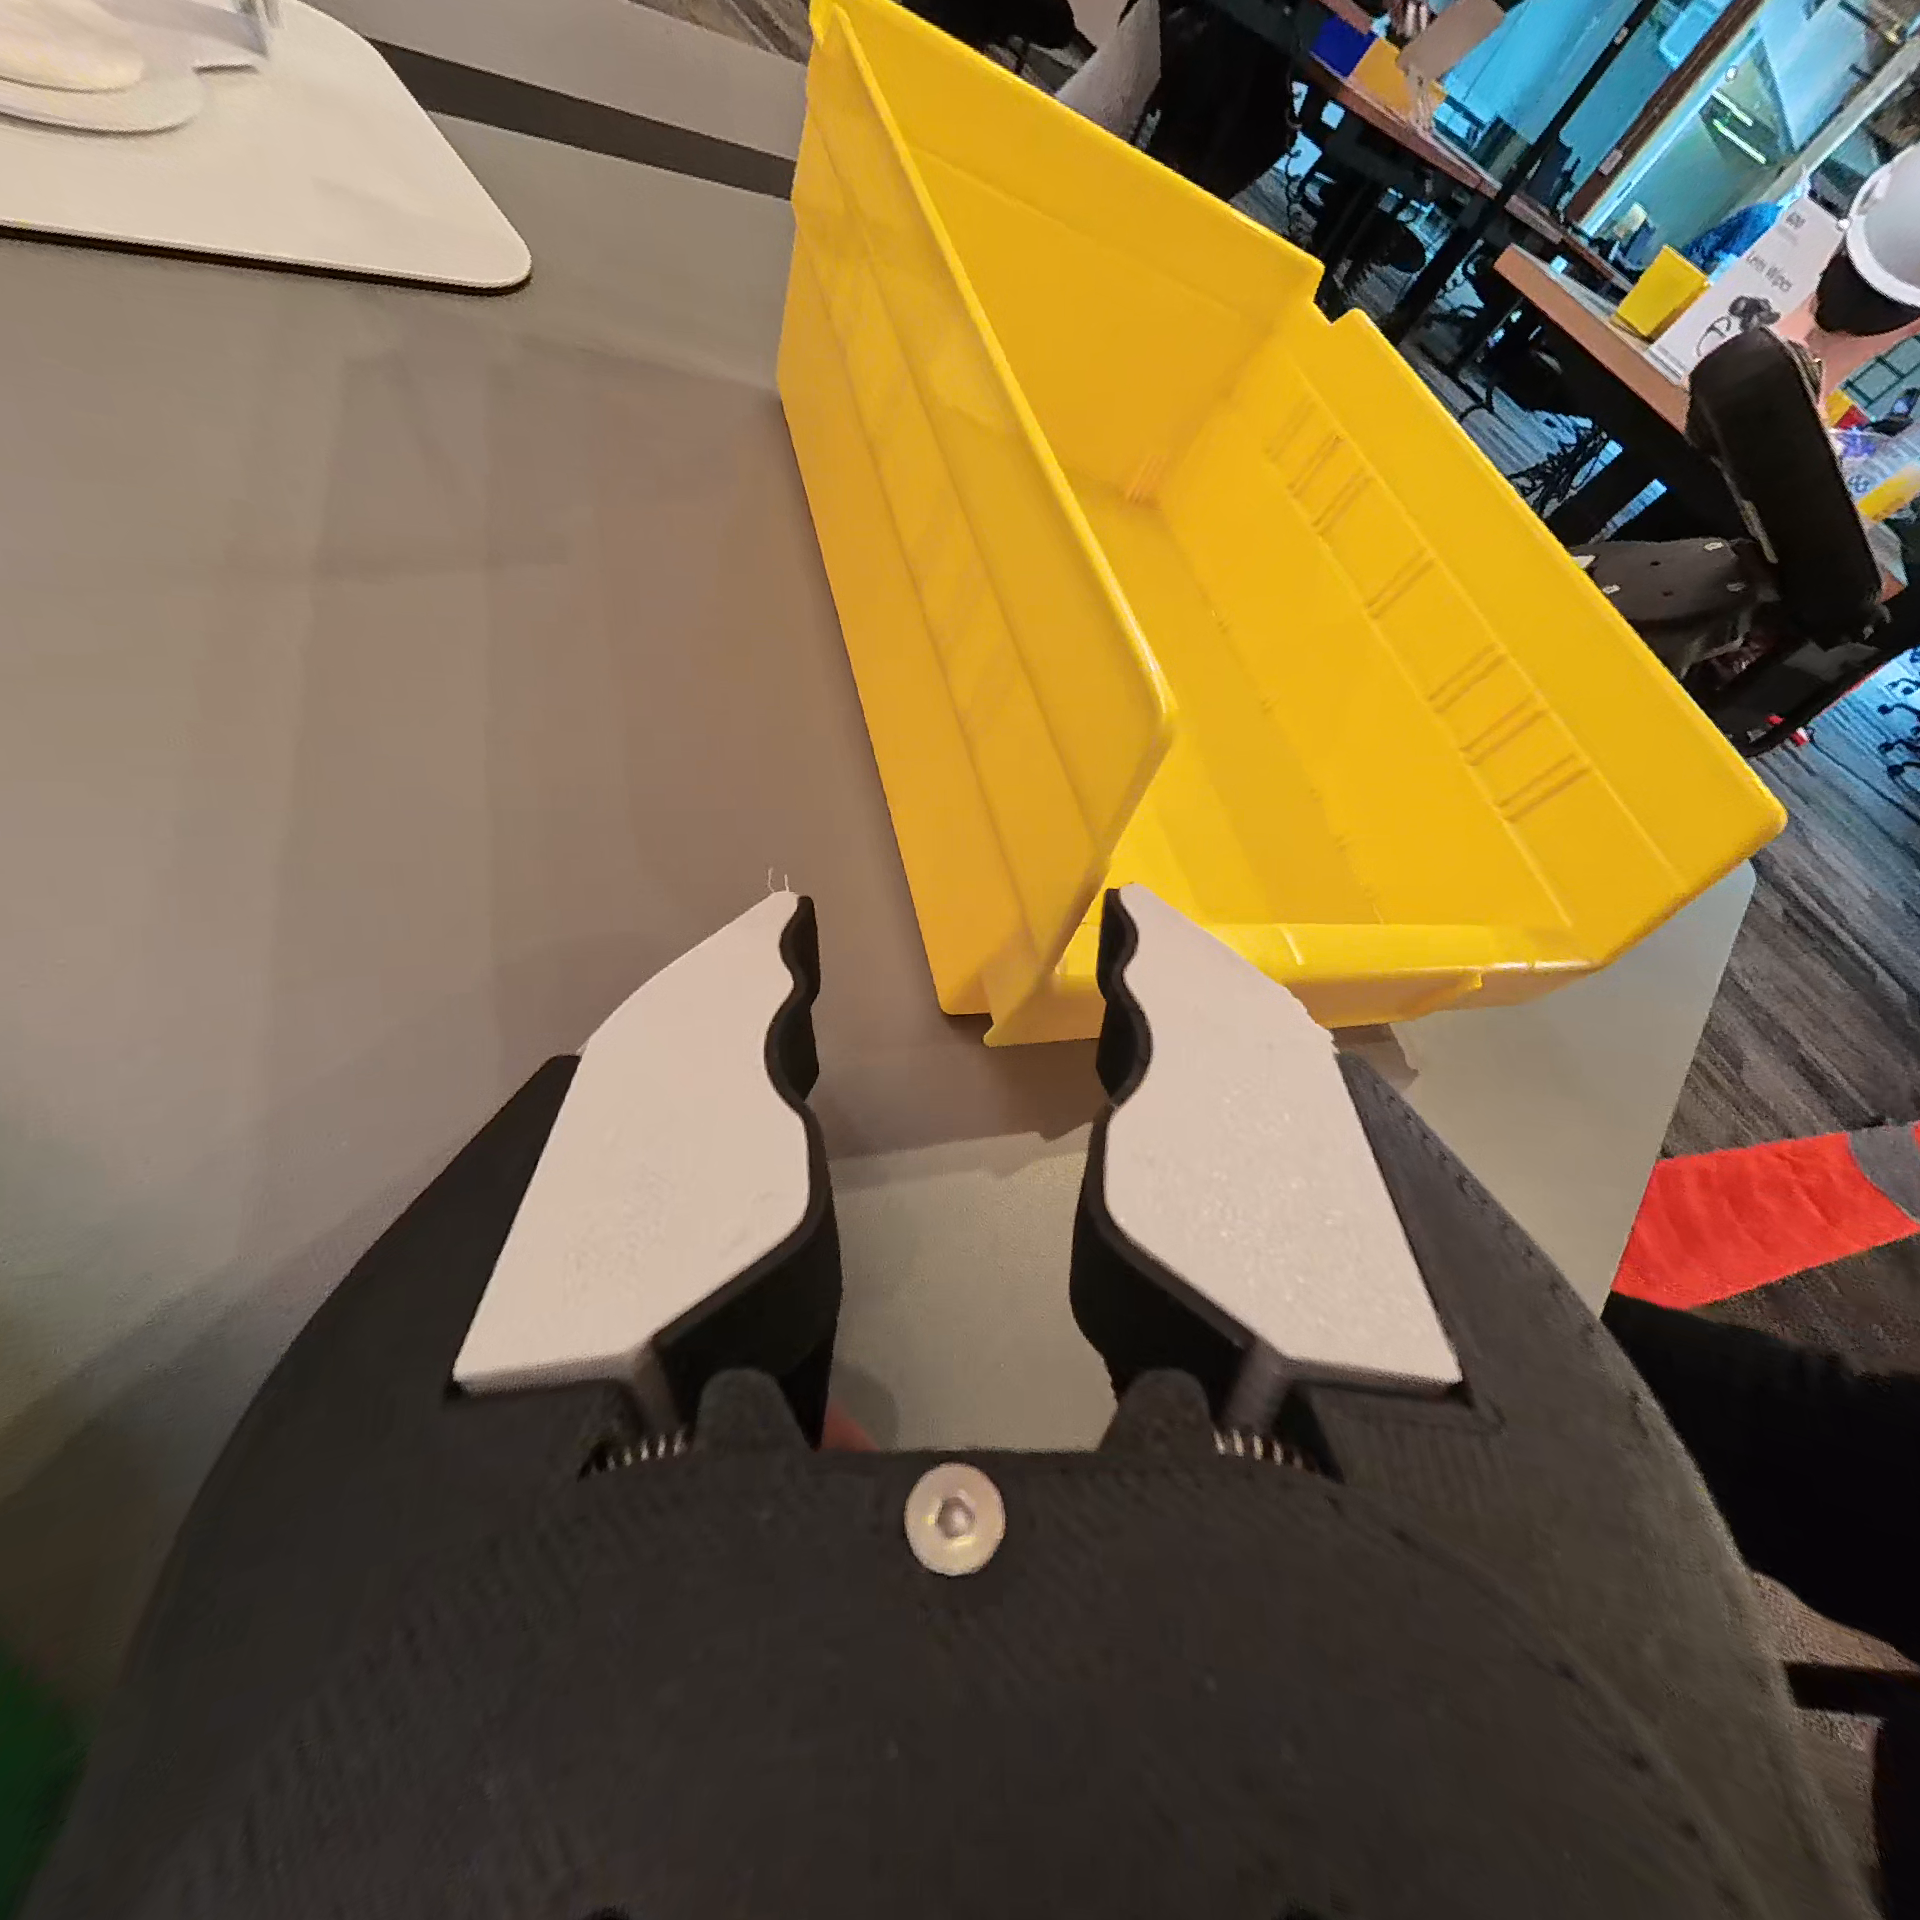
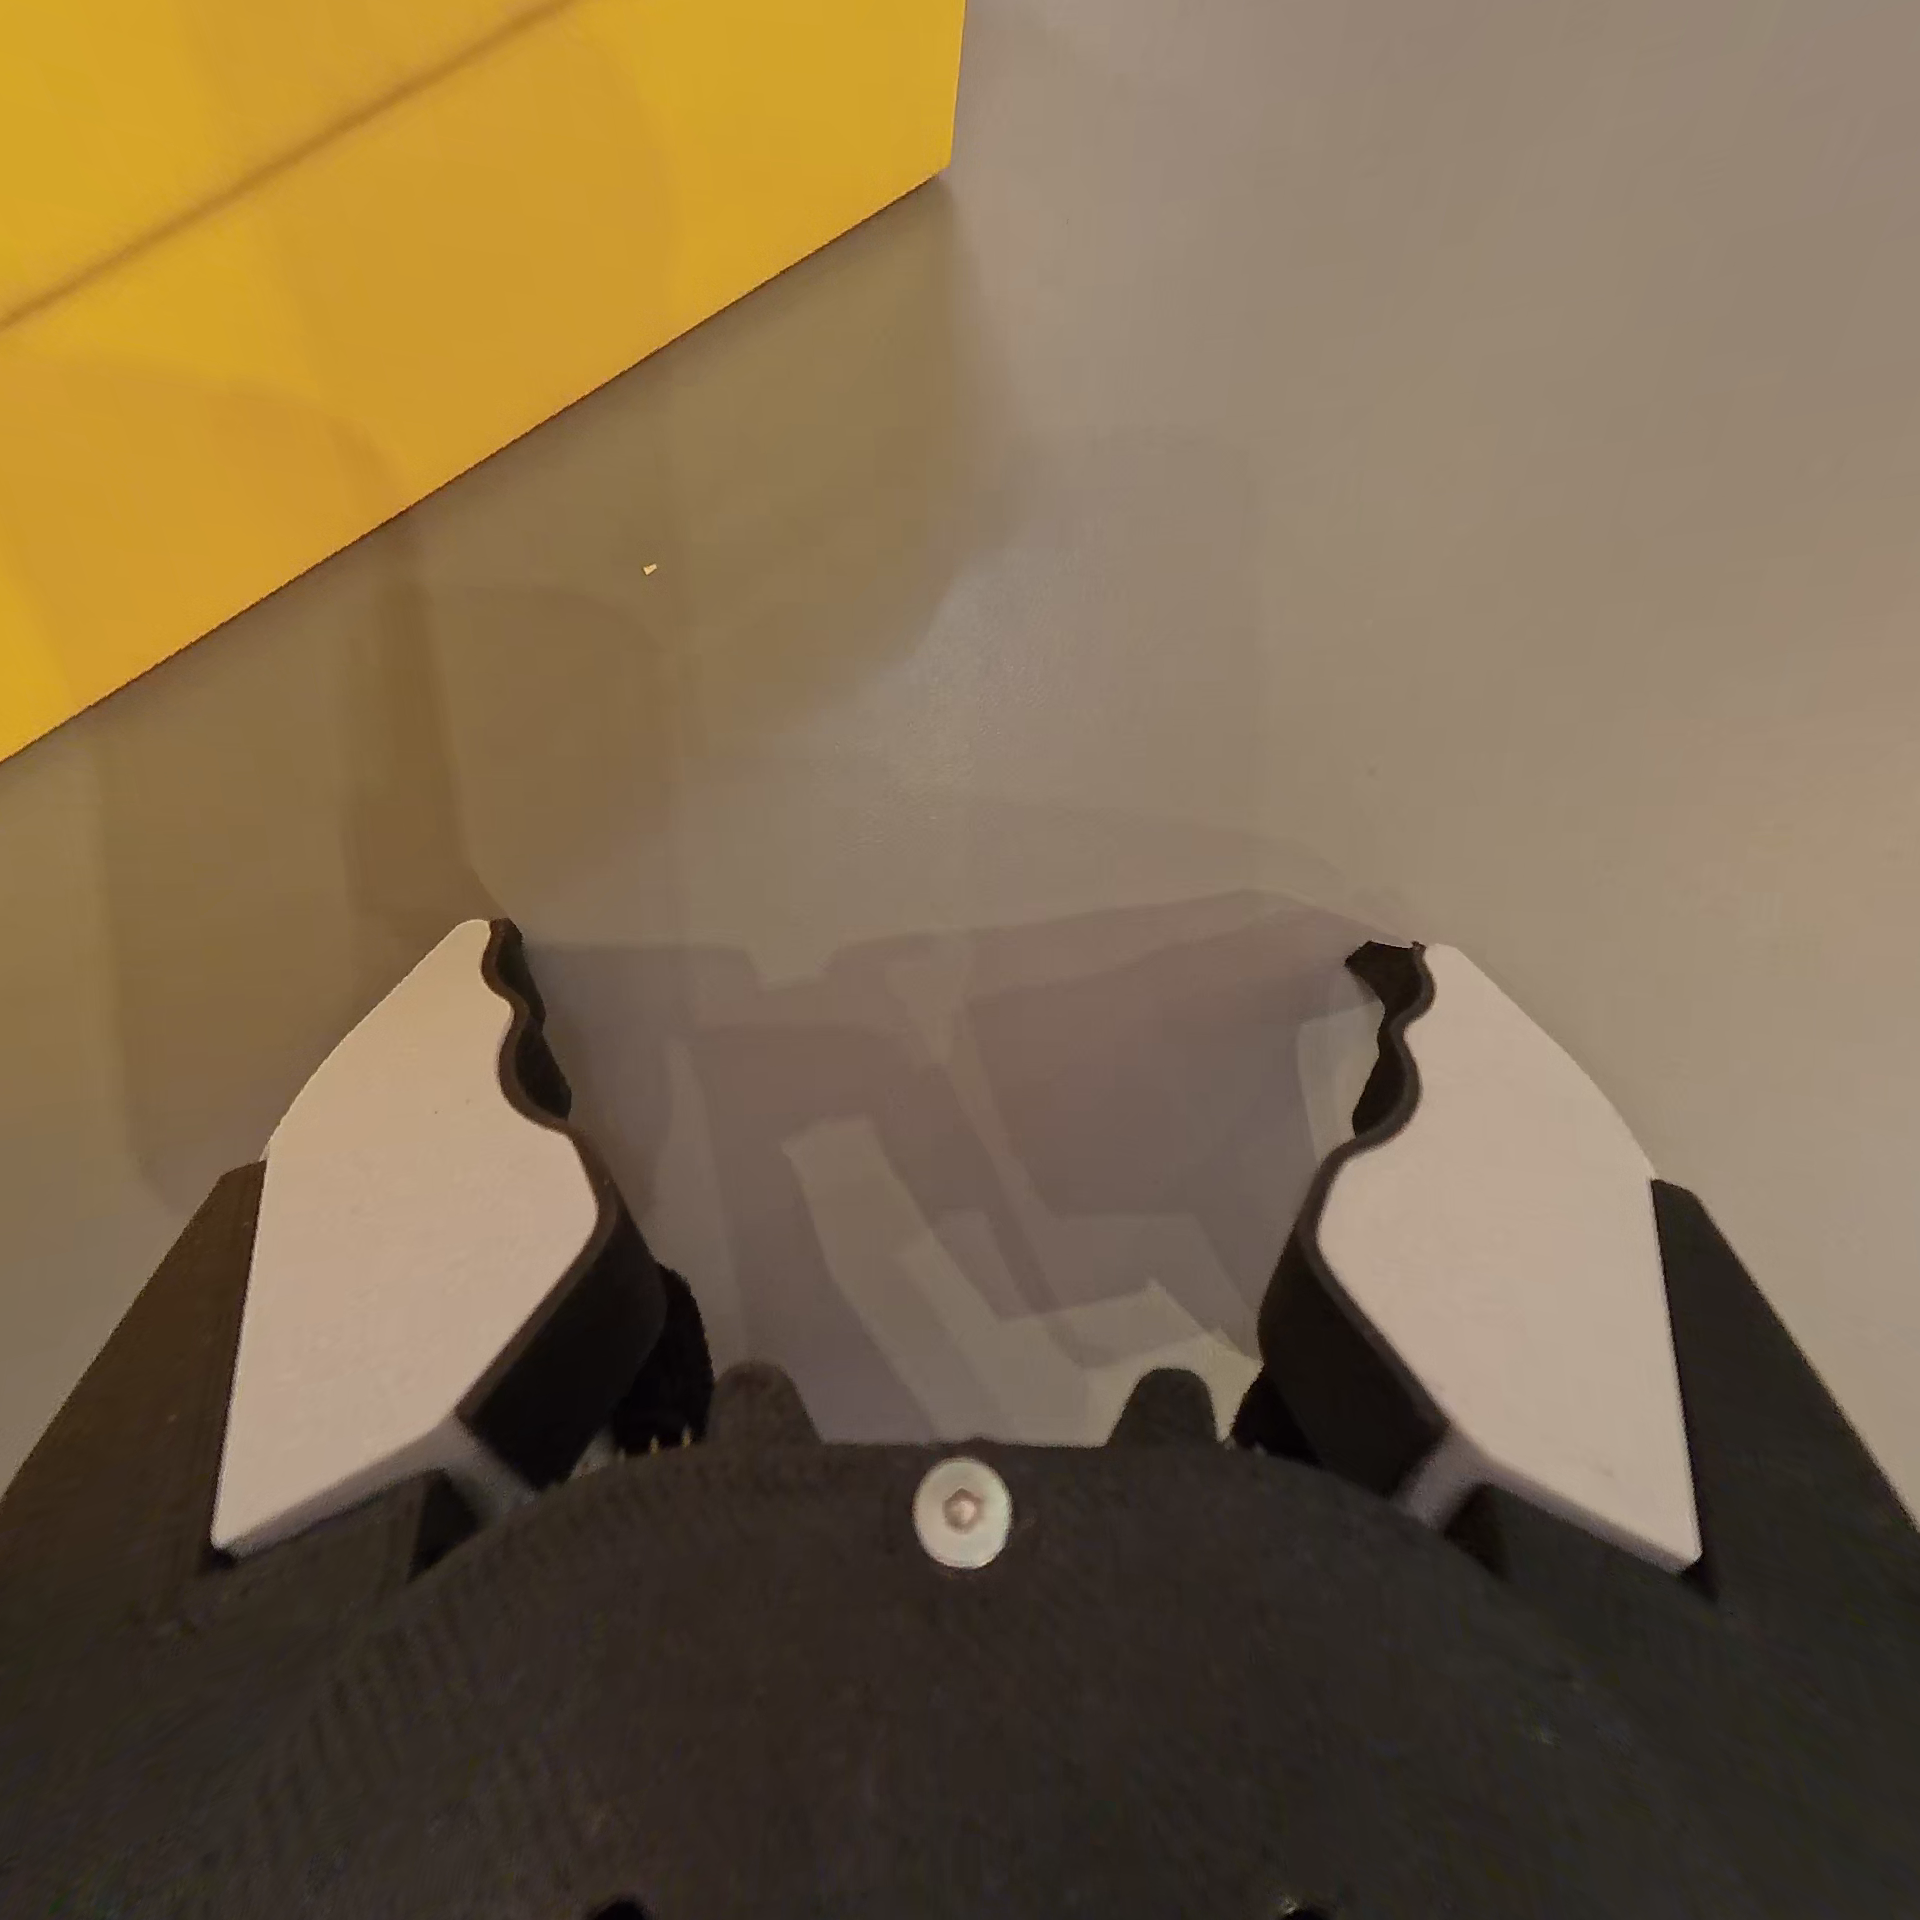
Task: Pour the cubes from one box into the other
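Grey and bare, the bench (image 1: 364,623) is carrying a yellow box (image 1: 1351,665) near its right edge — the visible inside is showing no cubes. Left tool (image 1: 958,914) is hovering just short of the box's near corner, fingers partly apart, gripping nothing. Right tool (image 2: 956,940) is hanging wide apart over the bench, holding nothing — a yellow box wall (image 2: 312,312) is sitting beyond, to its left.

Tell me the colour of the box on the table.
Yellow; the box shows best in the left wrist view.
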Available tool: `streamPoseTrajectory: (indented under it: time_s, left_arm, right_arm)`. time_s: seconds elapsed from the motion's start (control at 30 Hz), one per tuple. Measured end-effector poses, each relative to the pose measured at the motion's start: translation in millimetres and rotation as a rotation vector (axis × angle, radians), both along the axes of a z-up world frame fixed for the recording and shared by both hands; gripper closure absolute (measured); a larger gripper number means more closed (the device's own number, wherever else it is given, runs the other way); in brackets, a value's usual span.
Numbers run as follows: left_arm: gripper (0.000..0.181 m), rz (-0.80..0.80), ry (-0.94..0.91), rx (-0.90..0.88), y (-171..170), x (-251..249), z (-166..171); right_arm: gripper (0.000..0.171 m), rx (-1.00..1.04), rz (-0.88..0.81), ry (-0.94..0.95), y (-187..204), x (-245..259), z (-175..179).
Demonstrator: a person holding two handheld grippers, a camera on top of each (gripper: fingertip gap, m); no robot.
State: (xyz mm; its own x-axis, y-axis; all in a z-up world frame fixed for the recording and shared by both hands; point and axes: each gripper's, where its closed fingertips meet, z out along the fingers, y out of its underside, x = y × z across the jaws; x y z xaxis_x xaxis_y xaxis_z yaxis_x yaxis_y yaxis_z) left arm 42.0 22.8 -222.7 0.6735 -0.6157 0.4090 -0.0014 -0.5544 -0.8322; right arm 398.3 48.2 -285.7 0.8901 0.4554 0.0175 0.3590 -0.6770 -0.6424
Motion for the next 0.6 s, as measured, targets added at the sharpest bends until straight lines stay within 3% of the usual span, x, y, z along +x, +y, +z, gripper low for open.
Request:
streamPoseTrajectory:
  time_s: [0.6]
  left_arm:
    - [0.132, 0.026, 0.027, -0.043, 4.2, -1.9, -7.2]
  right_arm:
    - [0.029, 0.0, 0.0, 0.0, -0.1, 0.0, -0.4]
